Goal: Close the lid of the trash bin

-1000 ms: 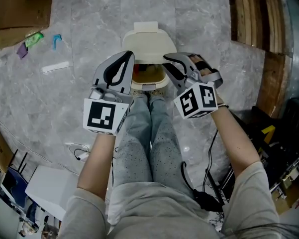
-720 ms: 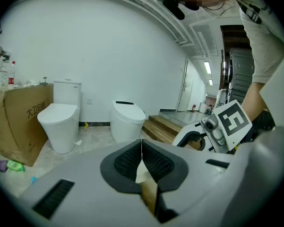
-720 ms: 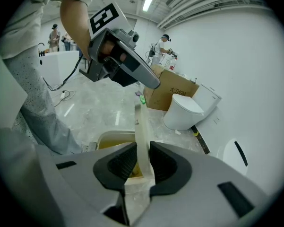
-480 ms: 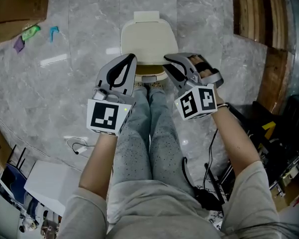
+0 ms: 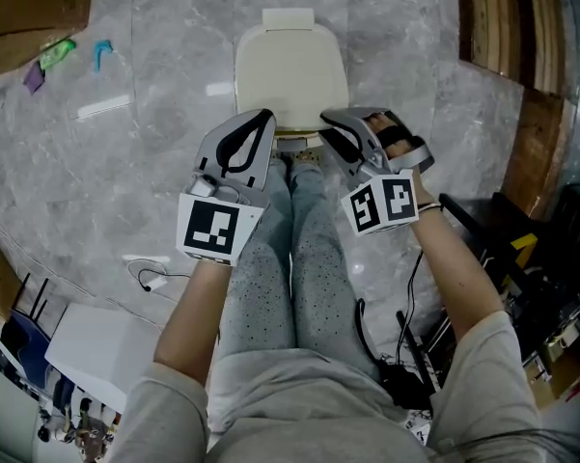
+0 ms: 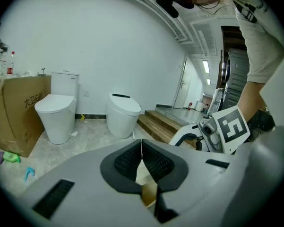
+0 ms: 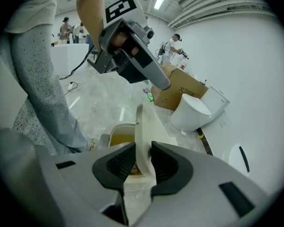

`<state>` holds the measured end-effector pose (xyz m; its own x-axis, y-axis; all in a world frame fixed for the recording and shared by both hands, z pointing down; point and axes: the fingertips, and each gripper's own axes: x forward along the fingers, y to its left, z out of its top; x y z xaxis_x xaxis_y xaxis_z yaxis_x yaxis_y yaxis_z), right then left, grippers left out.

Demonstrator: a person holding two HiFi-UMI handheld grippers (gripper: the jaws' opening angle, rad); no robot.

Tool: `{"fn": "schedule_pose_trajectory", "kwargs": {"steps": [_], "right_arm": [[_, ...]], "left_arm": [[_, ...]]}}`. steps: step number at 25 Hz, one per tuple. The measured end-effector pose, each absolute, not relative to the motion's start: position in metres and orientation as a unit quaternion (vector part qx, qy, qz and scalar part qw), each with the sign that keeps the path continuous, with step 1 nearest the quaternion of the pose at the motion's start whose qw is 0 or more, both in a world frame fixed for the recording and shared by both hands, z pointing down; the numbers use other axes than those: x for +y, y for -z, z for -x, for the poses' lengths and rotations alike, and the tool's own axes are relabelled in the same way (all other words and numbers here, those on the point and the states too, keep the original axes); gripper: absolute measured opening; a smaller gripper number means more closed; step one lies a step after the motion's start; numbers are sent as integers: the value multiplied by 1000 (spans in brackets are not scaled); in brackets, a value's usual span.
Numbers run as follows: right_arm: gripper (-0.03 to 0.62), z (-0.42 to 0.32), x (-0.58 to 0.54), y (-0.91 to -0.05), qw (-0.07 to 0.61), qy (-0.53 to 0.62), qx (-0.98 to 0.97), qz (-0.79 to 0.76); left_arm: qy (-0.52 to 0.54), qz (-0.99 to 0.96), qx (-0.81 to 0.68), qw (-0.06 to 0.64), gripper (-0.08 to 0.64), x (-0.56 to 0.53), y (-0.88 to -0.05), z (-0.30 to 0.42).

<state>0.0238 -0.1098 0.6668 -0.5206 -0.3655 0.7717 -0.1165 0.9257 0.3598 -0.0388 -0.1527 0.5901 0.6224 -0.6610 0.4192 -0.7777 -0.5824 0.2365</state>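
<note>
Lid (image 5: 290,70) position was the main change. A second earlier it stood raised over the trash bin (image 5: 291,144) in the upper middle of the head view, with the yellowish inside plainly showing. By this moment it had swung down to cover nearly all of the opening, leaving only a thin strip of rim at its near edge. Both grippers had sunk a little lower in the frame along with it.

The right gripper (image 7: 142,163) had its jaws astride the lid's edge, and those jaws had just been opening. In the right gripper view the cream edge stood between the pads with a sliver of gap on the left side, so the grip looked released rather than pressed. The left gripper (image 6: 142,151) had its jaws closed together on nothing and hung just left of the lid. Judged from this, the closing was nearly done: the lid seemed to need only a last small drop, or a light push, to seat on the rim.

Writing was scarce. The cardboard box (image 6: 20,111) at the left of the left gripper view bore dark Chinese characters on its side, too small to read with certainty. The marker cubes (image 5: 216,228) carried only black-and-white square patterns, no words. No brand showed on the bin.
</note>
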Motion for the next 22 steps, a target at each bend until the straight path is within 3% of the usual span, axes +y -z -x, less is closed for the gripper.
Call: {"fn": "schedule_pose_trajectory", "kwargs": {"steps": [22], "right_arm": [[121, -22, -77, -718, 493, 172, -845, -119]], "left_arm": [[-153, -883, -392, 210, 20, -132, -616, 36]]}}
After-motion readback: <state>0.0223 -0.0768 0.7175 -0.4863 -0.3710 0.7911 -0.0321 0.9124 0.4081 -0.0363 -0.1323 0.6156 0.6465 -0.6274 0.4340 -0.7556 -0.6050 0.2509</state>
